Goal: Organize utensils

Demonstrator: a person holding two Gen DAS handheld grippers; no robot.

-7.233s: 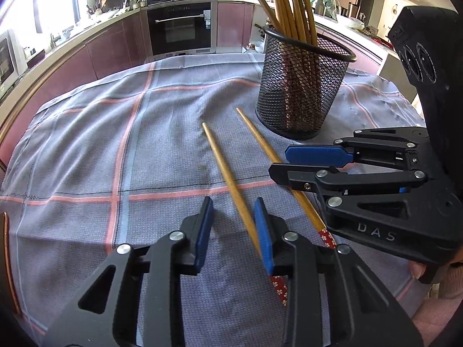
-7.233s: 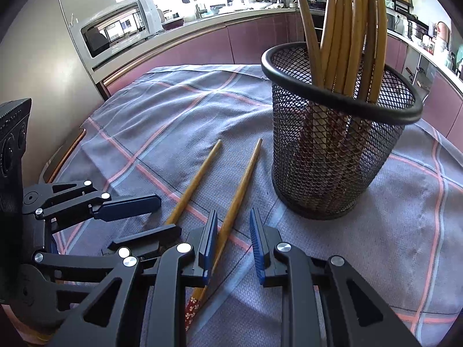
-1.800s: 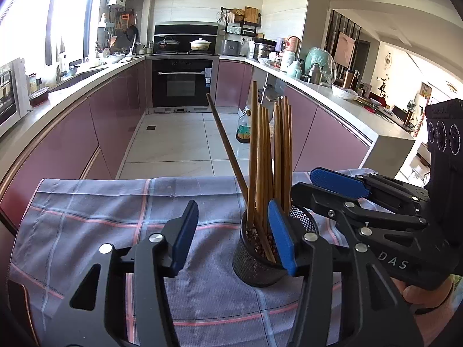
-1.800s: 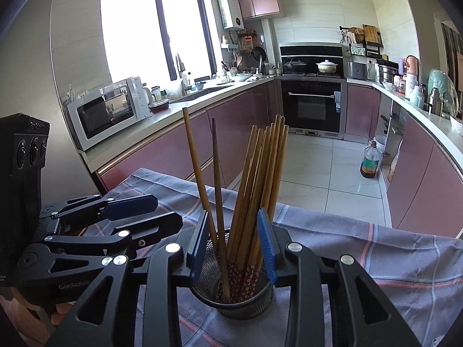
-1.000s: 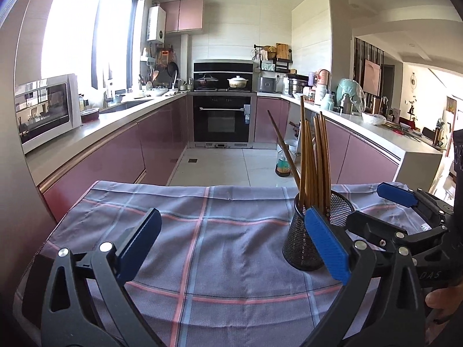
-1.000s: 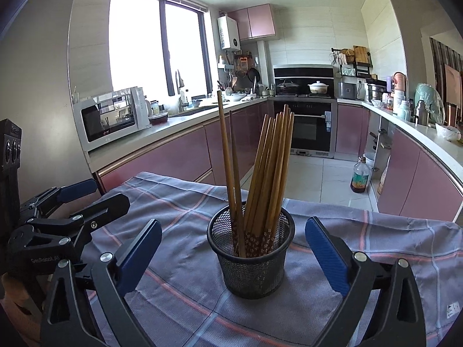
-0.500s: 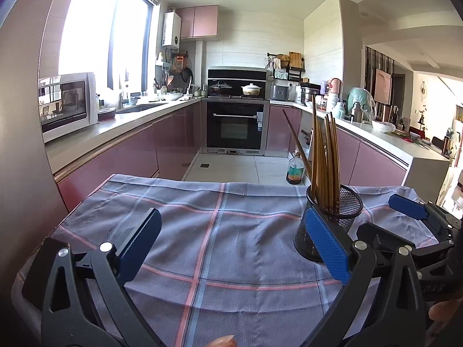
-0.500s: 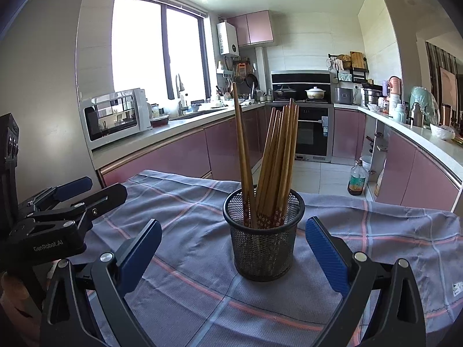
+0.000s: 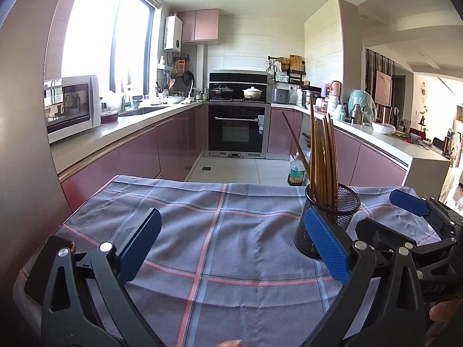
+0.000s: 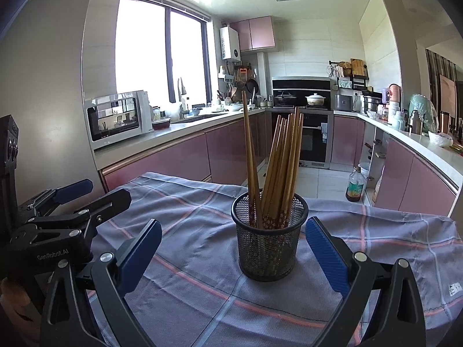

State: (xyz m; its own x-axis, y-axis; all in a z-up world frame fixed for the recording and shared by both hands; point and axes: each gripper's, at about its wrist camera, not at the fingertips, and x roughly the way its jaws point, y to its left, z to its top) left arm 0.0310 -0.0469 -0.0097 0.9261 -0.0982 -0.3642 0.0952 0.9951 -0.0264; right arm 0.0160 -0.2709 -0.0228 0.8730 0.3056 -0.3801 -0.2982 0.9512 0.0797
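Both tongs — left (image 9: 230, 247) and right (image 10: 233, 256) — are held wide open and empty; the chopsticks (image 10: 277, 170) are seen upright in the cup (image 10: 267, 245) mid-desk (image 10: 188, 283). Sorting is judged finished — only withdrawal is called for.

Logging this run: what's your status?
Left gripper open, empty. Right gripper open, empty. Chopsticks all standing in the mesh cup. Cloth bare, nothing in the way.
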